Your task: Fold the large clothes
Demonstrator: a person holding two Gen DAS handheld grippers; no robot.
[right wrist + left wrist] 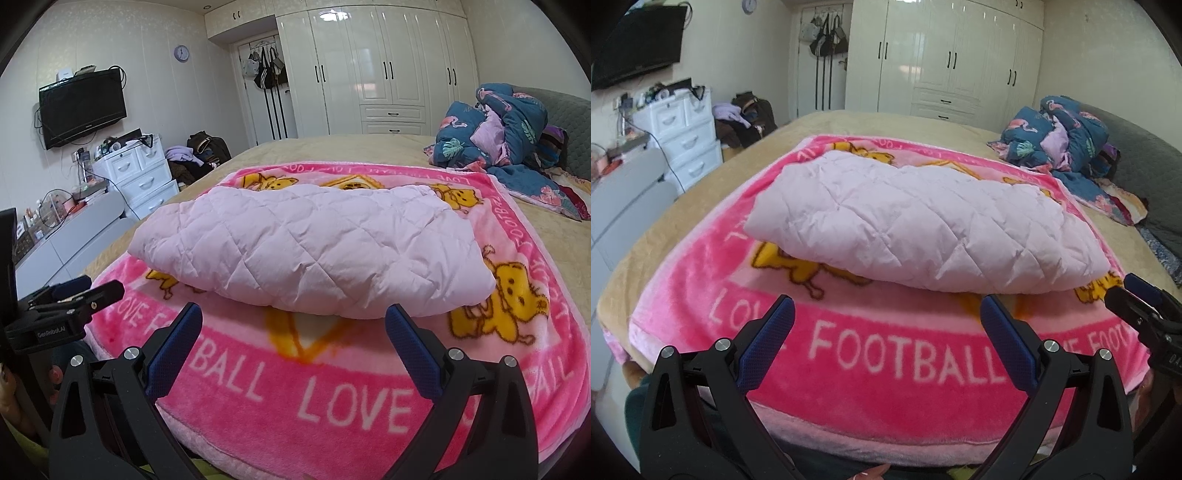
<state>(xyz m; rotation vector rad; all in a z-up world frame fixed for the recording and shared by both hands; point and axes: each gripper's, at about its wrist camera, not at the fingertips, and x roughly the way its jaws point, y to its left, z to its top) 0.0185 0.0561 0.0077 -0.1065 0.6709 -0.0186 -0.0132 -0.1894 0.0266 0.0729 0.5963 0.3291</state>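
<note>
Lying folded into a thick bundle, the pale pink quilted garment (916, 225) rests on a pink blanket (886, 354) spread over the bed (827, 122). Both the left claw (886, 314) and right claw (293, 321) hover just before it, released and empty.

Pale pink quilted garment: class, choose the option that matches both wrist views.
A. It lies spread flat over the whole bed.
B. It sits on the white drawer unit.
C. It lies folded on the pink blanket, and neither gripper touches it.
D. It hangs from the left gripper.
C. The pale pink quilted garment rests folded on the pink blanket; the left gripper and right gripper stand open, short of it.
</note>
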